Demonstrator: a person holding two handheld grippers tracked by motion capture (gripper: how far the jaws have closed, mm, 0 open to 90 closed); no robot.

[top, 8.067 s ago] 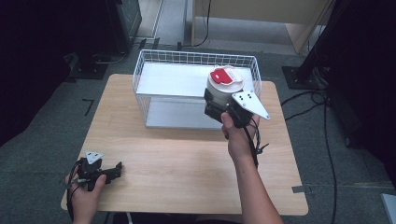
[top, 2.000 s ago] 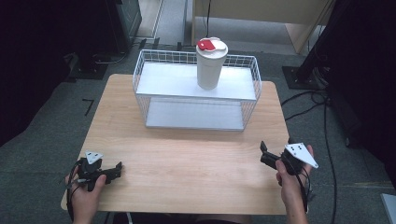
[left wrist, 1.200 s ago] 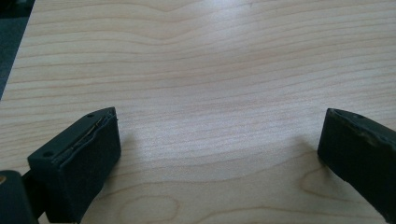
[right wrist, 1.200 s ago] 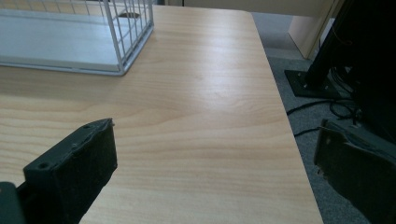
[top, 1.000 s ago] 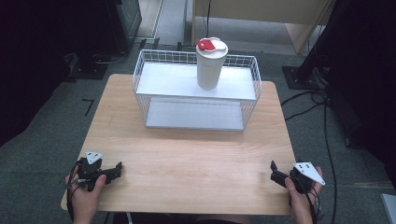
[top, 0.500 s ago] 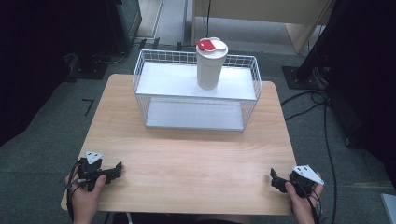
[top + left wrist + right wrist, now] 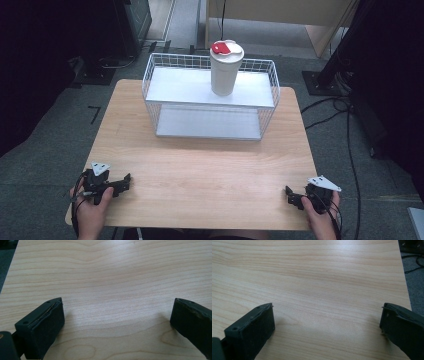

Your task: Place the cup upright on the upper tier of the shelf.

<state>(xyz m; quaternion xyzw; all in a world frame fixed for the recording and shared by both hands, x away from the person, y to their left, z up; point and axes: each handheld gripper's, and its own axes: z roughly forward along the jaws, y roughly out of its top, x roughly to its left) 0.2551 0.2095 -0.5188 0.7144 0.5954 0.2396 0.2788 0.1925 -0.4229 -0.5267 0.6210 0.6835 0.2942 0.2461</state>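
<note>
A white cup with a red-and-white lid (image 7: 226,70) stands upright on the upper shelf of a white wire rack (image 7: 165,85) at the far side of the wooden table (image 7: 200,170). My left gripper (image 7: 125,182) rests at the table's near left corner, held in a hand, jaws wide apart over bare wood (image 7: 117,315). At the near right corner my right gripper (image 7: 292,197) lies low on the table, also open with nothing between its jaws (image 7: 327,322).
The rack has a lower shelf (image 7: 207,124) with nothing on it. Dark floor, cables (image 7: 345,135) and stands surround the table; the right table edge (image 7: 405,285) lies close to my right gripper.
My right gripper let go of the cup on the rack's top shelf, then drew back to the near right corner and sank lower. The left gripper stayed still.
</note>
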